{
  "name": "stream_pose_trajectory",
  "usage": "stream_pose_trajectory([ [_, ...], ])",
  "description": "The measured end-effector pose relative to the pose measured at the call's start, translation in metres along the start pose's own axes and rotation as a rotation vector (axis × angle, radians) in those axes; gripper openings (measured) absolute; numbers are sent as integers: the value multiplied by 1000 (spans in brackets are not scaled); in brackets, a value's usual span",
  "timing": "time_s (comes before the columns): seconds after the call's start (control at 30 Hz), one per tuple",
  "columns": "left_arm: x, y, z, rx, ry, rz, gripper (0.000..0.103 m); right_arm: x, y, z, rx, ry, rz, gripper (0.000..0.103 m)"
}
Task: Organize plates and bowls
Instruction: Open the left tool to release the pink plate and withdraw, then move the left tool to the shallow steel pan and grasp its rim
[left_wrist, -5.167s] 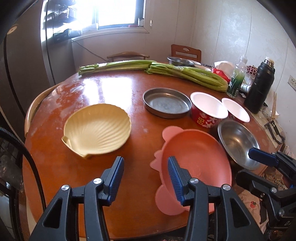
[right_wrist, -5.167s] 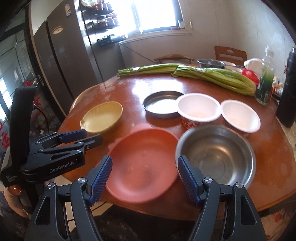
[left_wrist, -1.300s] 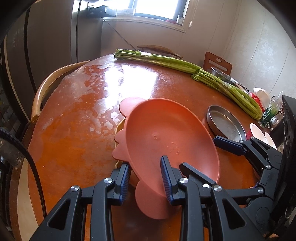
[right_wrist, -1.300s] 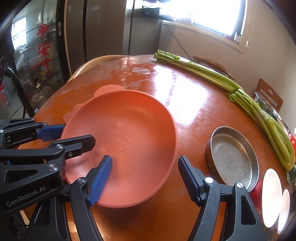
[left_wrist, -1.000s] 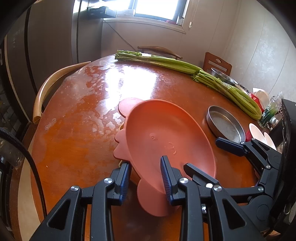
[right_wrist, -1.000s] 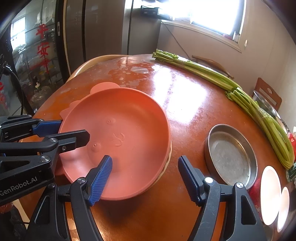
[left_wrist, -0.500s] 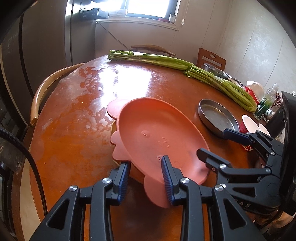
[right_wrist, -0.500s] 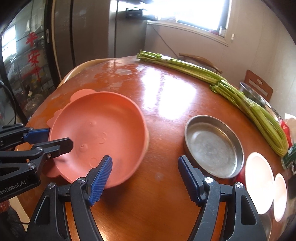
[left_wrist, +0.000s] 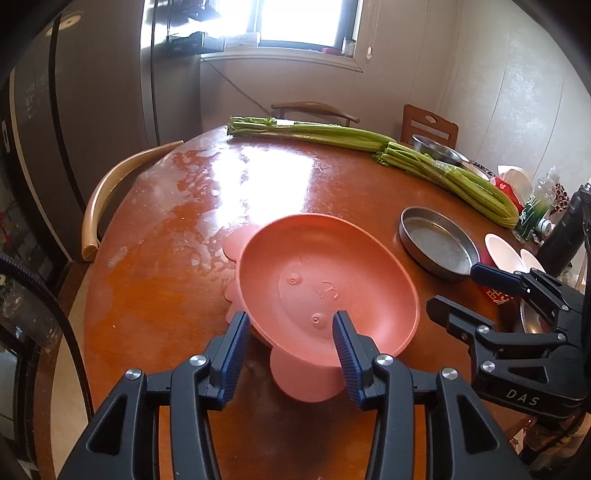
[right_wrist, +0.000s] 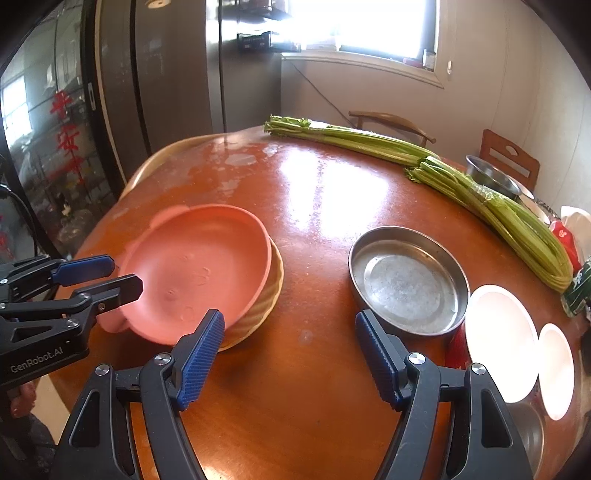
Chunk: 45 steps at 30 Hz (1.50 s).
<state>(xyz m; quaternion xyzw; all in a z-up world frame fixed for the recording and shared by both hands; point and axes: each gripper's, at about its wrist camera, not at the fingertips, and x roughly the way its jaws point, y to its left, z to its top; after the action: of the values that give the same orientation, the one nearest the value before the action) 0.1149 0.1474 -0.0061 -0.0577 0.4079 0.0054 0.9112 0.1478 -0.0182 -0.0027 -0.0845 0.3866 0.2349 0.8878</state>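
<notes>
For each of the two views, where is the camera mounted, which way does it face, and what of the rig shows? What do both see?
Left wrist: rides the left gripper, looking down along its opening jaws at the pink plate; the right gripper shows at right.
Right wrist: rides the right gripper, open over bare table; the left gripper shows at left.
Shared: pink plate, metal pan, celery.

Glossy wooden table (right_wrist: 325, 387), matt plastic plate (right_wrist: 195, 273), metal pan (right_wrist: 406, 280)
</notes>
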Motion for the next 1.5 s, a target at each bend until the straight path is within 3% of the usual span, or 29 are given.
stream_pose_trajectory([
  [0.6, -41, -31, 2, 60, -86, 13, 49, -50, -12, -4, 72, -79, 29, 76],
  [0.93, -53, -62, 4, 100, -101, -10, 49, -72, -41, -17, 155, -104, 17, 76],
  [1.27, -30, -106, 20, 166, -58, -47, 50, -70, -87, -33, 323, -73, 22, 76],
  [1.5, 6, -129, 45, 199, 4, -60, 50, -60, -91, -38, 379, -40, 45, 76],
])
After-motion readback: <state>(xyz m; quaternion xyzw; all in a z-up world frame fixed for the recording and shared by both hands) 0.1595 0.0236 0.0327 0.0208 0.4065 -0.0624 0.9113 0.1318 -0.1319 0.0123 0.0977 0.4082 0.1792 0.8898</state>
